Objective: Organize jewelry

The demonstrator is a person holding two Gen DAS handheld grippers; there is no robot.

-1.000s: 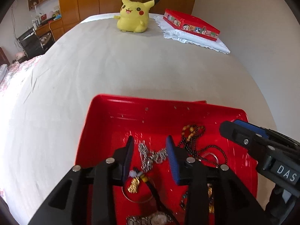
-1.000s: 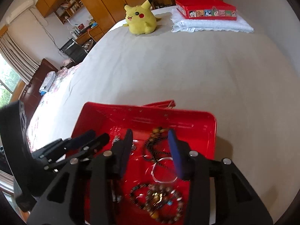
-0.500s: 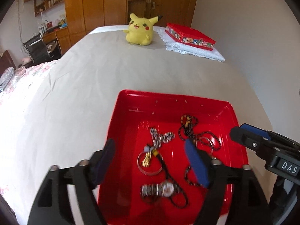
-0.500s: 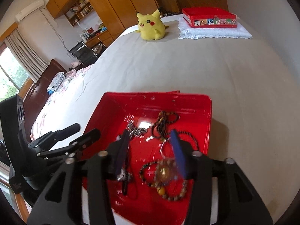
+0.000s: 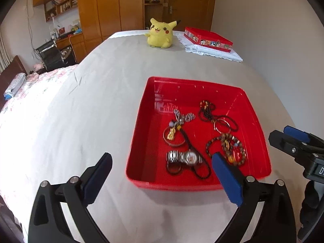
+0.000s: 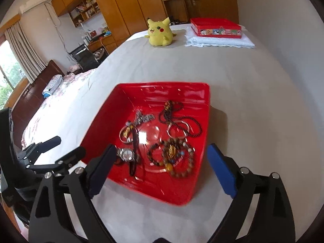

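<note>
A red tray [image 5: 255,121] [image 6: 205,125] lies on the bed and holds jewelry: a silver watch [image 5: 185,157] [image 6: 125,154], a bead bracelet [image 5: 232,148] [image 6: 176,158], a dark bead necklace [image 5: 210,112] [image 6: 174,111], silver bangles [image 5: 174,136] [image 6: 178,129] and a silver chain [image 5: 183,117]. My left gripper [image 5: 162,174] is open and empty, held just before the tray's near edge. My right gripper [image 6: 160,162] is open and empty, above the tray's near edge. It also shows at the right of the left wrist view [image 5: 293,141].
A yellow Pikachu plush [image 5: 161,33] [image 6: 160,32] sits at the far end of the bed. A red lidded box [image 5: 207,39] [image 6: 216,28] rests on a folded white cloth [image 6: 218,40]. A chair [image 6: 85,57] and desk stand left of the bed.
Both grippers have pulled back and up from inside the tray and opened wide. The jewelry stays in the tray.
</note>
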